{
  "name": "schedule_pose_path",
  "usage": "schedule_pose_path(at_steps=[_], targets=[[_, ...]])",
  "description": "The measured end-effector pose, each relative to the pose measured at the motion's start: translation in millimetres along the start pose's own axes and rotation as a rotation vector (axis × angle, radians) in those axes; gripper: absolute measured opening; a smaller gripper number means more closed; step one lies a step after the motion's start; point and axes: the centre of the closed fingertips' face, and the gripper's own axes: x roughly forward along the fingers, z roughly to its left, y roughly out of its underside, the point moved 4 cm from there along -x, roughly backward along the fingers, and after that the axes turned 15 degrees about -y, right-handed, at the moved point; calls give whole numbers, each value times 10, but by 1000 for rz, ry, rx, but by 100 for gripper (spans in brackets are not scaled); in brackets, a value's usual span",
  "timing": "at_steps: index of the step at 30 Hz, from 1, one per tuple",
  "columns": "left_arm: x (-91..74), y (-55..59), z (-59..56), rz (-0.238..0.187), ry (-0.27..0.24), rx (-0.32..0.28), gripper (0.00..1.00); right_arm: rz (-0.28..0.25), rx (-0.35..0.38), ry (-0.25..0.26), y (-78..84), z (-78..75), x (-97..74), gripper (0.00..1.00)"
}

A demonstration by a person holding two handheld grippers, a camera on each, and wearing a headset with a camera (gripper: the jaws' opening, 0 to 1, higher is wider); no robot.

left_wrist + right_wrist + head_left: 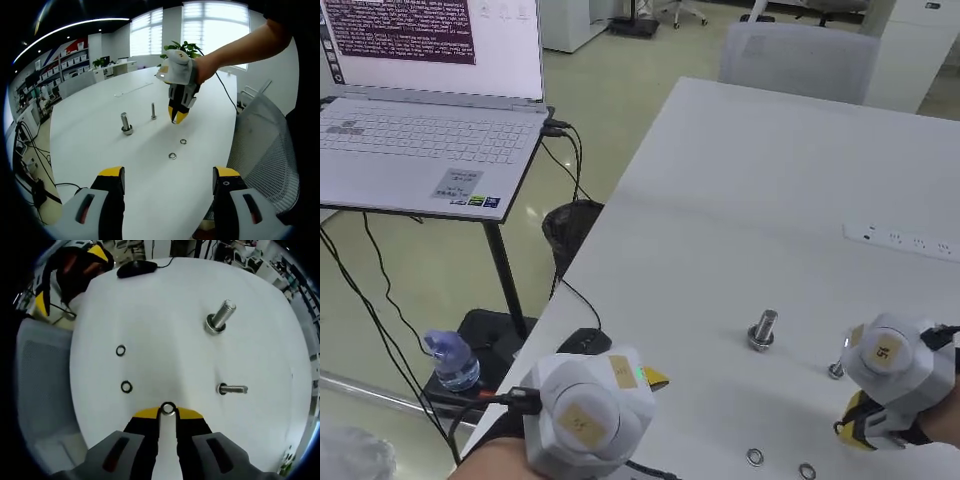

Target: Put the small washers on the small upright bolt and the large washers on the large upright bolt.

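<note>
Head view: large bolt (763, 330) and small bolt (836, 368) stand upright on the table (770, 180), close to its near edge and well apart from its far edge. One loose washer (755, 457) and a second loose washer (807, 471) lie flat between the bolts and the near edge. The right gripper (860, 420) hangs just beside the small bolt, on the side toward the table's right edge. Its jaw state cannot be told from this view. The left gripper (585, 415) sits at the near edge, well apart from both bolts.

Left gripper view: the left gripper (169, 172) has its jaws spread wide and carries nothing. Both loose washers lie ahead of it, with the bolts beyond them.

Right gripper view: the jaws are pressed together on a held washer (168, 408), pinched at the very tips. Whether it is a small or a large washer cannot be told. The small bolt (231, 388) lies just ahead and to the right of the tips; the large bolt (218, 319) stands farther off. Each bolt's long axis is square to the table top, so the washer hole probably has to be centred over the shank tip before lowering. The right gripper is the nearer tool.
</note>
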Motion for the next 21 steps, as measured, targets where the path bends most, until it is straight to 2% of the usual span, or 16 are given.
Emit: schedule_pose_path(at_steps=[8, 15, 21], targets=[[25, -4, -21, 3, 1, 10, 71, -7, 25, 21, 101, -102, -197, 13], [45, -13, -47, 6, 6, 12, 71, -22, 27, 41, 25, -223, -339, 12], [47, -12, -38, 9, 7, 12, 71, -42, 34, 57, -73, -412, -435, 12]])
